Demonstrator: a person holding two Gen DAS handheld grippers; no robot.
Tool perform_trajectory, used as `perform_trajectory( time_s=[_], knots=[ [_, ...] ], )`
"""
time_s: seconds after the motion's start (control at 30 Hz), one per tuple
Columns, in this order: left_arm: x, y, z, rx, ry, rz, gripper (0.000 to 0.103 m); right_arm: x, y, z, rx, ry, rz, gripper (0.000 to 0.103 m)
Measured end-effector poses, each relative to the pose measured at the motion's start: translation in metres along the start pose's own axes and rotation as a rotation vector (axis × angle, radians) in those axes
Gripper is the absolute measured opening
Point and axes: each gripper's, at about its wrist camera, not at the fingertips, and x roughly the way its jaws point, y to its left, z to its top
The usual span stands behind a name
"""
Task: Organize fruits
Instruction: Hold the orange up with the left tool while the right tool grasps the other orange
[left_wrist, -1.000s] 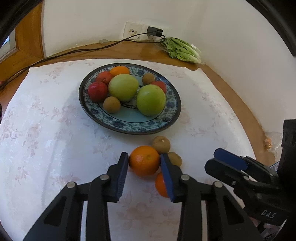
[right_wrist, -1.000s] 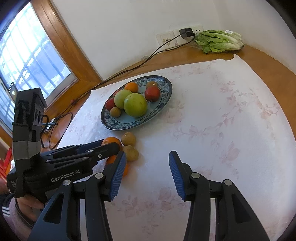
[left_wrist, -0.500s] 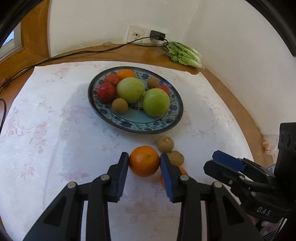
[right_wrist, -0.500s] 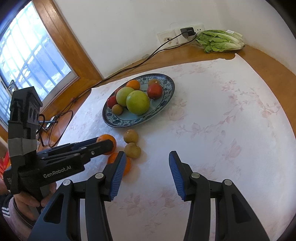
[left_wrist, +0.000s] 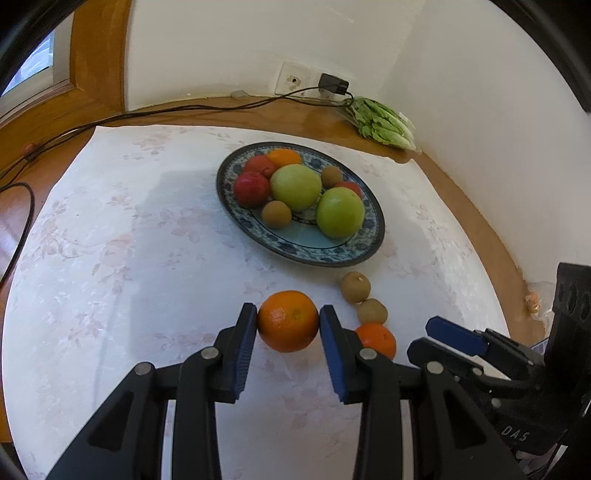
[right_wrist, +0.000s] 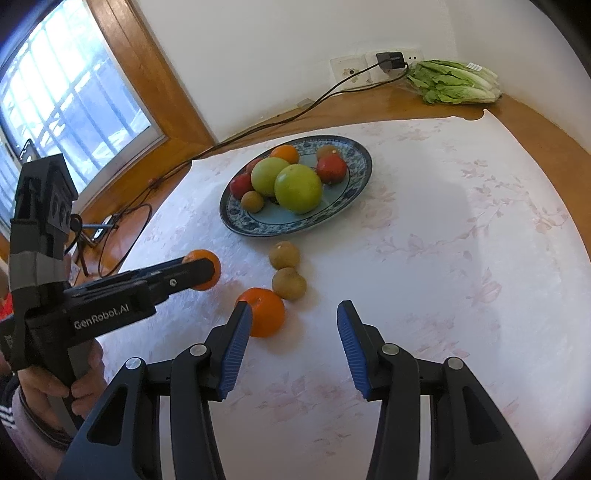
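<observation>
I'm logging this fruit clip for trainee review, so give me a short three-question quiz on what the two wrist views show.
1. True or false: the left gripper is shut on a round orange citrus fruit.
2. How many small brown kiwi-like fruits lie on the white floral tablecloth, off the blue patterned ceramic plate?
3. The right gripper holds: A) a green apple, B) nothing, C) lettuce.

Key: 1 true; 2 two; 3 B, its jaws stand apart with only cloth between them.

A head of lettuce (right_wrist: 456, 82) lay against the wall beside a plugged-in charger (right_wrist: 390, 59); its black cable (right_wrist: 258, 123) trailed toward a wood-framed window (right_wrist: 66, 99).
</observation>
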Motion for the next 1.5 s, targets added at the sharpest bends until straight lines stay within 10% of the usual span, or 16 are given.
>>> perform_trajectory(
  time_s=[1.5],
  knots=[
    [-0.008,0.033,-0.004,-0.09,-0.004,-0.043,0.036,0.034,0.032,-0.007,-0.001,0.057,-0.058,0.037]
  ],
)
